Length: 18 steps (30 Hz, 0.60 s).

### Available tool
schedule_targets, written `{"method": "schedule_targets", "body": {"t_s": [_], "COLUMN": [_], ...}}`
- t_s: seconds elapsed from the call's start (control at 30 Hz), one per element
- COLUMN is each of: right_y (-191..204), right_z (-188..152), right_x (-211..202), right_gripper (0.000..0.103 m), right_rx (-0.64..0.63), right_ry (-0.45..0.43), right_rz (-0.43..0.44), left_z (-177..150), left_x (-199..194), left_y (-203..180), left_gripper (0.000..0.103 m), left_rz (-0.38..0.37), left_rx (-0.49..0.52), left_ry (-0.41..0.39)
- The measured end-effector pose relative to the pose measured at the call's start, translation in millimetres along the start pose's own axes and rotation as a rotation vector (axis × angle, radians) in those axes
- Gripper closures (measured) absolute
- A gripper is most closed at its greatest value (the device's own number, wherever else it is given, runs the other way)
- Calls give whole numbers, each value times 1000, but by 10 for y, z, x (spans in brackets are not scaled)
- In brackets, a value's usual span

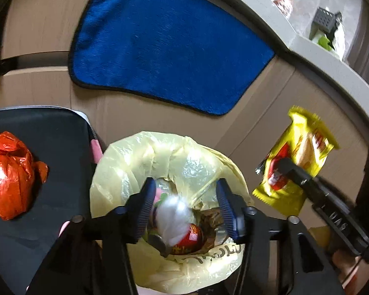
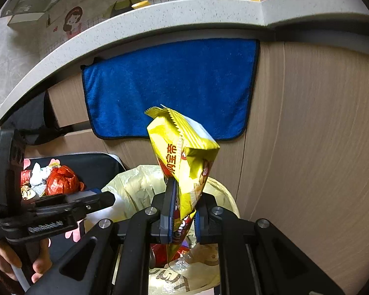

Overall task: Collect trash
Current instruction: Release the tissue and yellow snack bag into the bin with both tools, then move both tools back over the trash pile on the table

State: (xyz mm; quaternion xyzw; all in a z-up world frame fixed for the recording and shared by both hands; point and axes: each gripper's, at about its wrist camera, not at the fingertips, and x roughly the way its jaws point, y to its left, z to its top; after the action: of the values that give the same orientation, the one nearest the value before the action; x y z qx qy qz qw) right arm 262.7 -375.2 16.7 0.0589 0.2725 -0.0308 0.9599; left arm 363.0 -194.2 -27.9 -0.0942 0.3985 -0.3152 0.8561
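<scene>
My right gripper is clamped tight on the yellow snack bag, which stands up above the lined bin. The left gripper reaches in from the left. A blue towel hangs on the cabinet behind; a red bag sits further left.

Even, moderately bright indoor light; glare spots on the crinkled pale-yellow plastic bin liner. Fisheye bending and dark vignetted corners. Motion blur on the yellow foil snack packet.
</scene>
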Motion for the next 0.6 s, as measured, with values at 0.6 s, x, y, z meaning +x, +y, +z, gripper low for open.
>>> {"method": "schedule_targets", "body": {"t_s": [0.6], "right_y": [399], "right_z": [-138], "right_x": [429], "right_gripper": [69], "right_rx": [3], "right_ry": [88], "right_rz": [5], "left_z": [-98], "left_x": [-959], "left_y": [758], "left_gripper": [49], "left_rz": [217], "left_rx": [-27], "left_ry": [-138]}}
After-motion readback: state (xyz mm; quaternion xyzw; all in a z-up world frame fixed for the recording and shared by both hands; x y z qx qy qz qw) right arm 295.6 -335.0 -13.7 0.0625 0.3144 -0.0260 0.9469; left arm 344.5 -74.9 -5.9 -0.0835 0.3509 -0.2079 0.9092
